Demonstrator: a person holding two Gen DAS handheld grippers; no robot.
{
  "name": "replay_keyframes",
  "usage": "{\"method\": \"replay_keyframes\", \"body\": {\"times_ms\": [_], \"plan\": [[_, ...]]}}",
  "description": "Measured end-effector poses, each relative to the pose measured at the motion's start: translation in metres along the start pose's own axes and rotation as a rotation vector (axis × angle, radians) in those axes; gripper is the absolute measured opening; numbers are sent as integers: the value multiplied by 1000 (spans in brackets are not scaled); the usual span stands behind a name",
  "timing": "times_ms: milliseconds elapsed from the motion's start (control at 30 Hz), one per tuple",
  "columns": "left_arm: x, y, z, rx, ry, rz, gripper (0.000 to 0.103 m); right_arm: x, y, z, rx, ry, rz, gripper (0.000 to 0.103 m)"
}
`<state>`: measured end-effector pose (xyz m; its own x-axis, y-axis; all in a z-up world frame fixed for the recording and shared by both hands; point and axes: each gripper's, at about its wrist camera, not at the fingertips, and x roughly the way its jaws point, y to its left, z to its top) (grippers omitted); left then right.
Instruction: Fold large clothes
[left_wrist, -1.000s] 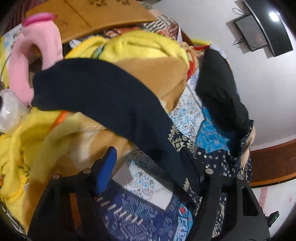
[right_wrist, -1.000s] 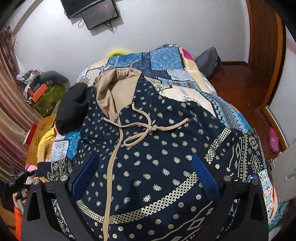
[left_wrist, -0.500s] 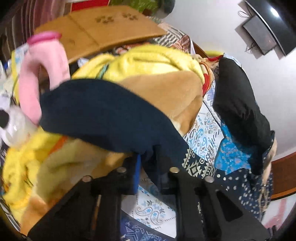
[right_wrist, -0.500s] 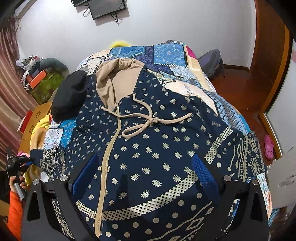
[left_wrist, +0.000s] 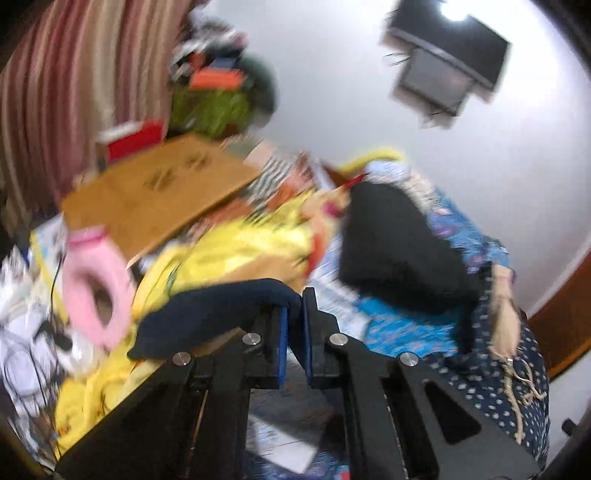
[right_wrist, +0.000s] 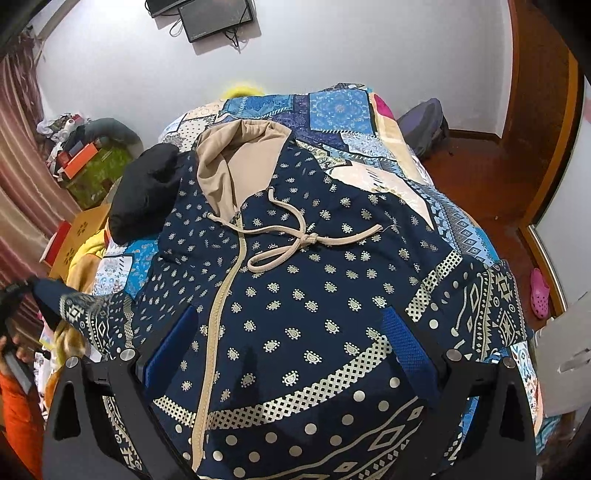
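My left tool (left_wrist: 294, 332) and right tool (right_wrist: 288, 339) are black frames, silver screws, blue pads; my sleeve (right_wrist: 16, 417) is orange

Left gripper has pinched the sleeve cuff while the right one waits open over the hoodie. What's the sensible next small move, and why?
Probably carry the sleeve inward across the hoodie front. The left gripper is shut on its cuff, the body lies flat and zipped, and the right gripper hovers open, holding nothing.

motion-blurred clutter (left_wrist: 218, 88), perhaps boxes, behind the cuff (left_wrist: 221, 310)
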<state>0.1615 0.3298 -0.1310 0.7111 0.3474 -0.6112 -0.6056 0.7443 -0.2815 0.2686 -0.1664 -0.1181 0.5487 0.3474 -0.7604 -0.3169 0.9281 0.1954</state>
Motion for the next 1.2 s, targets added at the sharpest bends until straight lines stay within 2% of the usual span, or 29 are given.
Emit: {"method": "replay_keyframes", "body": {"times_ms": [100, 267, 433, 667, 833, 1100, 1200], "plan": [[-17, -38, 6, 68, -32, -76, 6, -2, -2, -1, 0, -2, 1, 99], [-30, -95, 5, 137, -24, -208, 6, -4, -6, -2, 6, -2, 4, 99], [-28, -154, -10, 203, 54, -348, 6, -6, -9, -4, -8, 3, -2, 99], [-20, -233, -66, 365, 202, -470, 6, -10, -9, -9, -39, 7, 2, 100], [-19, -266, -110, 471, 277, -464, 6, -8, -8, -13, -55, 12, 3, 100], [-1, -281, -156, 540, 459, -471, 6, -8, -5, -14, -69, 21, 5, 100], [3, -284, -165, 568, 501, -448, 15, -9, -1, -14, -82, 19, 5, 100]]}}
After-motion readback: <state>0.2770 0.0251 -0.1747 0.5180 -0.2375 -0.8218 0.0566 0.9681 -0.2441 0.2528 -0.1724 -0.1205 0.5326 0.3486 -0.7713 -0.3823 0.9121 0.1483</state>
